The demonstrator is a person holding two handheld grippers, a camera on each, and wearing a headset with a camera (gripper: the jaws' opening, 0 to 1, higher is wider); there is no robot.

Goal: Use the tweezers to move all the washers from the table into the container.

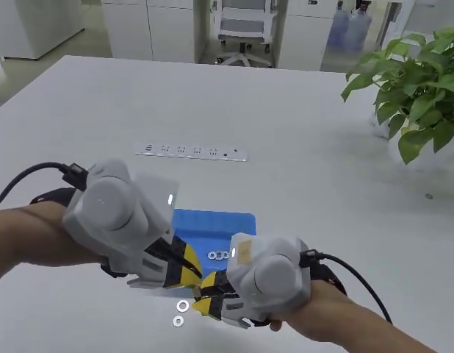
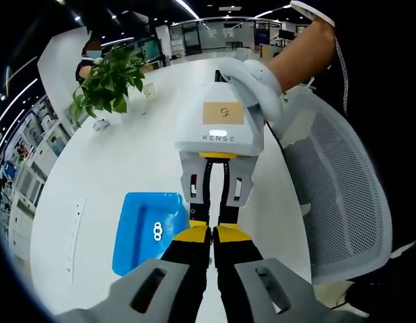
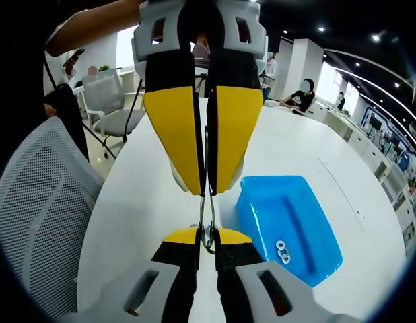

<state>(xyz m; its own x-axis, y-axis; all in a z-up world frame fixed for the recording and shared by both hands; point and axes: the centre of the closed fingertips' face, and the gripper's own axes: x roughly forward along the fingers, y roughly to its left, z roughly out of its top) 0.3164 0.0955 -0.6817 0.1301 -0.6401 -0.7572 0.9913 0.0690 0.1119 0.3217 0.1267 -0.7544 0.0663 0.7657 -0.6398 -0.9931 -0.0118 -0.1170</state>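
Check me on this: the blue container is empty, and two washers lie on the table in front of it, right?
Not quite. The blue container is not empty: three washers sit inside it, as the right gripper view shows. The two loose washers do lie on the table in front of it.

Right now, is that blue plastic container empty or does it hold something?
Not empty: three small metal washers lie in the blue plastic container; two more washers lie on the white table.
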